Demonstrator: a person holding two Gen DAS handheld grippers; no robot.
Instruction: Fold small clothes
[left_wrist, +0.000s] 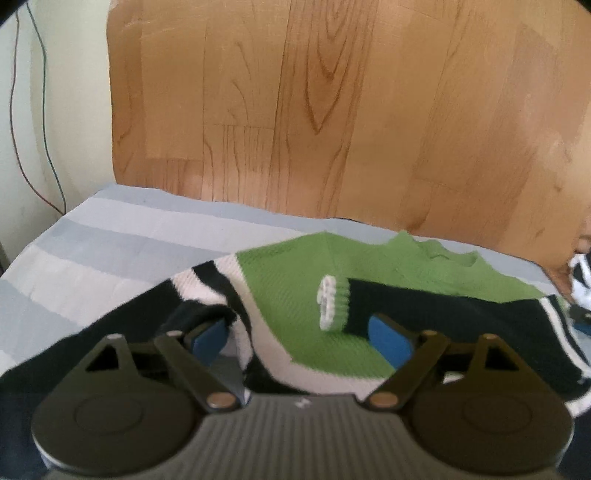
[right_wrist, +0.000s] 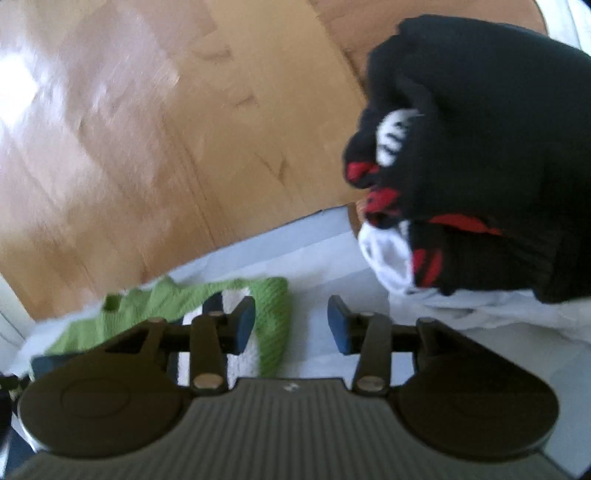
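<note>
A green, black and white knitted sweater (left_wrist: 295, 295) lay mid-fold on the striped bed (left_wrist: 92, 236), both the left tool (left_wrist: 299, 338) and the right tool (right_wrist: 291, 321) held open and empty, the next fold needing a fresh grip on an edge.

No text, label, brand name or number can be read in either view. The only mark is a tiny pale emblem (left_wrist: 301, 403) on the ribbed grey housing at the near middle of the left wrist view, and a like emblem (right_wrist: 290, 388) on the same part in the right wrist view; both are too small and blurred to make out.
</note>
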